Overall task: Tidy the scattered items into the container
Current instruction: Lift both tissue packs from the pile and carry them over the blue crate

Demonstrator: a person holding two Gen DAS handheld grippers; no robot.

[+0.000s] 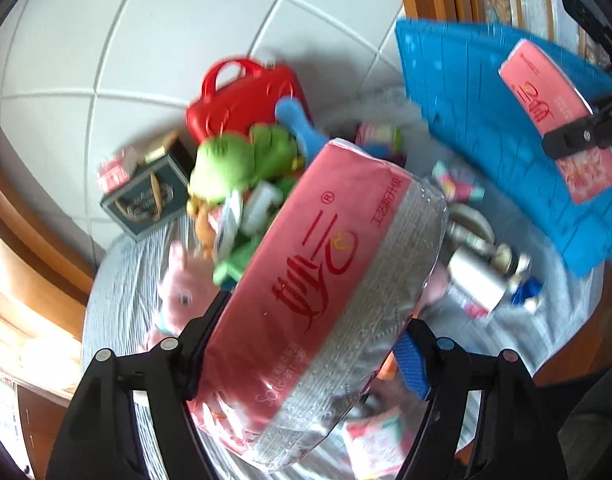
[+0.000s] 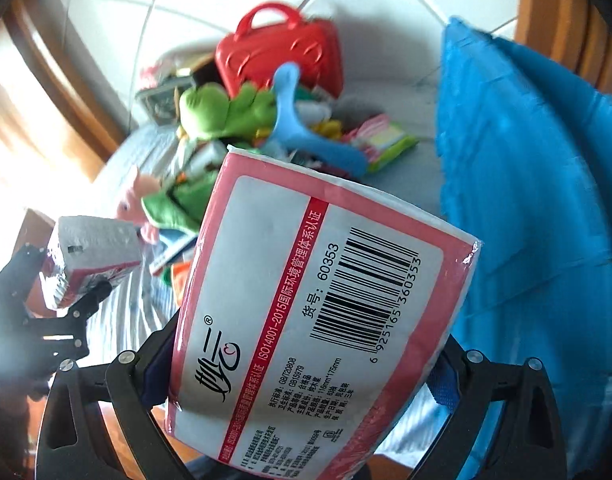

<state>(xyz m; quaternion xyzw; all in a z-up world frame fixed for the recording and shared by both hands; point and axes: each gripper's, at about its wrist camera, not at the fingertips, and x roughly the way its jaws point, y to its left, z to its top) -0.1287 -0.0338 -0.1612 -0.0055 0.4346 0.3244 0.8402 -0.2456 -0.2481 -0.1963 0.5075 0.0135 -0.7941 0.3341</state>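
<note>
My left tool point(image 1: 306, 360) is clamped on a pink plastic-wrapped tissue pack point(image 1: 321, 280) at lower centre of its view; my right tool point(image 2: 306, 372) grips a second pink tissue pack with a barcode label point(image 2: 317, 320) the same way. Beyond them the green plush toy point(image 1: 226, 164) and red plastic toy case point(image 1: 246, 96) lie mid-frame on the grey striped cloth point(image 1: 118, 288). The blue fabric container point(image 2: 525, 200) stands at the right. I'd carry both packs level over its rim before letting go, one at a time.
</note>
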